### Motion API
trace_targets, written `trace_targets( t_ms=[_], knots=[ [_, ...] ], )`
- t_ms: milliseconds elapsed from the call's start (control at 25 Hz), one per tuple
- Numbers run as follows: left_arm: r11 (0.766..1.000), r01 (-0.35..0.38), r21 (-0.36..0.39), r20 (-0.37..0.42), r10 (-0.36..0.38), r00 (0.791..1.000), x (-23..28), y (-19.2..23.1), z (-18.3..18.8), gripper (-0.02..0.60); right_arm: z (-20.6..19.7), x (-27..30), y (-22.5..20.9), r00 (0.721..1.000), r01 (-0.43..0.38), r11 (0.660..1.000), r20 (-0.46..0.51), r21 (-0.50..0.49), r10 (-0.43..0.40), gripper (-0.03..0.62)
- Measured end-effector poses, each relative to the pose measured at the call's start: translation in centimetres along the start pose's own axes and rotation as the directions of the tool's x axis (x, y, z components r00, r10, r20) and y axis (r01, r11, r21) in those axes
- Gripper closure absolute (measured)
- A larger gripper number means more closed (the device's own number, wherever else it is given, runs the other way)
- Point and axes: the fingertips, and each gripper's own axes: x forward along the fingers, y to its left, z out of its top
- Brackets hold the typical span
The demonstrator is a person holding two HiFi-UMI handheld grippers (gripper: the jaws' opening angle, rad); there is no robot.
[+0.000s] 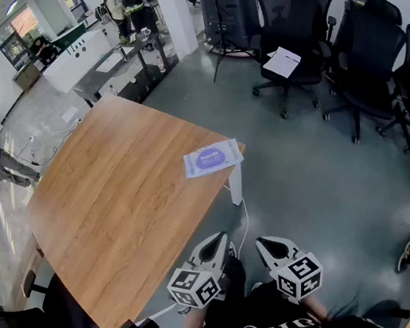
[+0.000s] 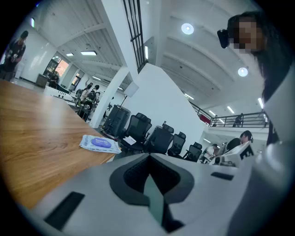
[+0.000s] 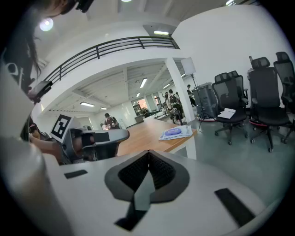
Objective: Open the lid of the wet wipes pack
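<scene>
At desk [image 1: 112, 214] corner: wet wipes pack [image 1: 213, 158], lid seemingly shut — left tool [image 1: 216, 238], right tool [image 1: 265, 243] closed, empty, off desk edge; approach step, next reach pack.

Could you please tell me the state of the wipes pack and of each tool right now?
wet wipes pack: lying flat near the table corner, untouched.
lid: looks shut.
left tool: shut, empty, far from the pack.
right tool: shut, empty, far from the pack.
</scene>
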Motion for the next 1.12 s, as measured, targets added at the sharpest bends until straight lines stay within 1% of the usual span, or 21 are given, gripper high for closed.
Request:
trace_targets(
  t_ms=[160,320,480,680,840,960,1120],
  knots=[
    [0.999,0.021,0.043,-0.024,-0.020,1.000,2.8,3.7,3.3,0.581,3.0,4.5,-1.1,1.000,0.013,1.000,0.012,-0.005,-0.013,0.585],
    [0.998,0.025,0.055,-0.059,-0.021,0.998,5.3,8.3,6.1,0.581,6.1,9.8,-1.4,1.000,0.023,1.000,0.015,-0.011,-0.023,0.585],
    [0.999,0.035,0.035,-0.101,-0.032,0.994,7.6,11.8,6.7,0.581,7.9,13.7,-2.0,1.000,0.031,0.999,0.007,-0.014,-0.031,0.585],
    [0.999,0.047,0.027,-0.158,-0.042,0.987,9.6,15.4,6.9,0.581,9.1,16.6,-3.4,0.997,0.080,0.997,-0.007,-0.007,-0.080,0.585],
    [1.000,0.019,-0.006,-0.192,-0.020,0.981,10.3,17.6,6.1,0.581,9.3,17.7,-4.6,0.995,0.096,0.995,-0.034,-0.007,-0.096,0.585],
    [0.999,-0.024,-0.025,-0.217,0.018,0.976,10.9,19.1,5.2,0.581,9.3,18.3,-5.4,0.994,0.096,0.995,-0.055,-0.006,-0.096,0.585],
    [0.994,-0.092,-0.057,-0.241,0.076,0.968,11.7,21.2,4.8,0.581,9.8,19.5,-6.6,0.994,0.067,0.998,-0.082,-0.008,-0.068,0.585]
  ],
)
